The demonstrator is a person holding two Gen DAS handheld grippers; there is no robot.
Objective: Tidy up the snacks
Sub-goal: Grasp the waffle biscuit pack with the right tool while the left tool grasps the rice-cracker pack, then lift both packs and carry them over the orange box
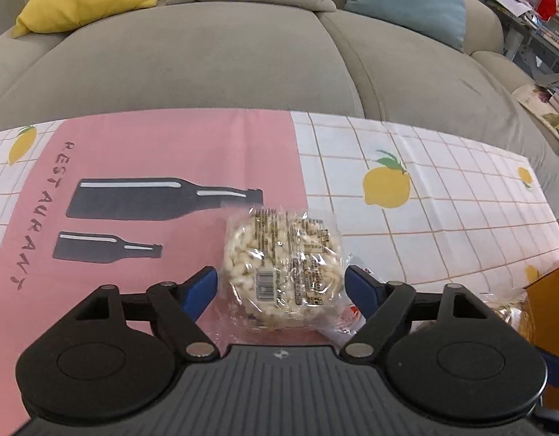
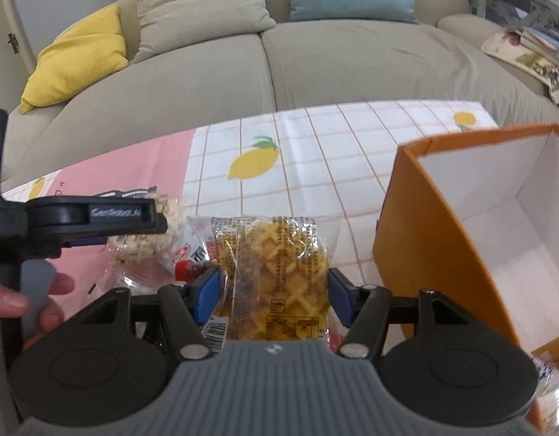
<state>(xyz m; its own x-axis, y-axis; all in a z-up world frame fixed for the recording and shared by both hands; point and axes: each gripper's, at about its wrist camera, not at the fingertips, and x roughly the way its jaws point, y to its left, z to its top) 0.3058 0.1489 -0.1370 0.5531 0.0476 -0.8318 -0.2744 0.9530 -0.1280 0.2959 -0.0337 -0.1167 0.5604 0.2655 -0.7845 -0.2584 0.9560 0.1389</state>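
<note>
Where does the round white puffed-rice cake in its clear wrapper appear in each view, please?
Left wrist: round white puffed-rice cake in clear wrapper, centre, between the open left tool.
Right wrist: left of centre, partly behind the left tool.
Shared landmark: yellow lemon print.

Rice-cake packet (image 1: pixel 283 272): clear glossy film, crinkled, over knobbly puffed grains.
Waffle-snack packet (image 2: pixel 275 276): same shiny clear wrap.
Tablecloth (image 1: pixel 442 218): smooth matt printed sheet, creased; possibly plastic-coated.
Box (image 2: pixel 424 225): matt orange card, white inside.
Sofa (image 1: pixel 206 65): soft, napped cloth.
Gripper pads (image 1: pixel 203 287): blue, matt.
</note>
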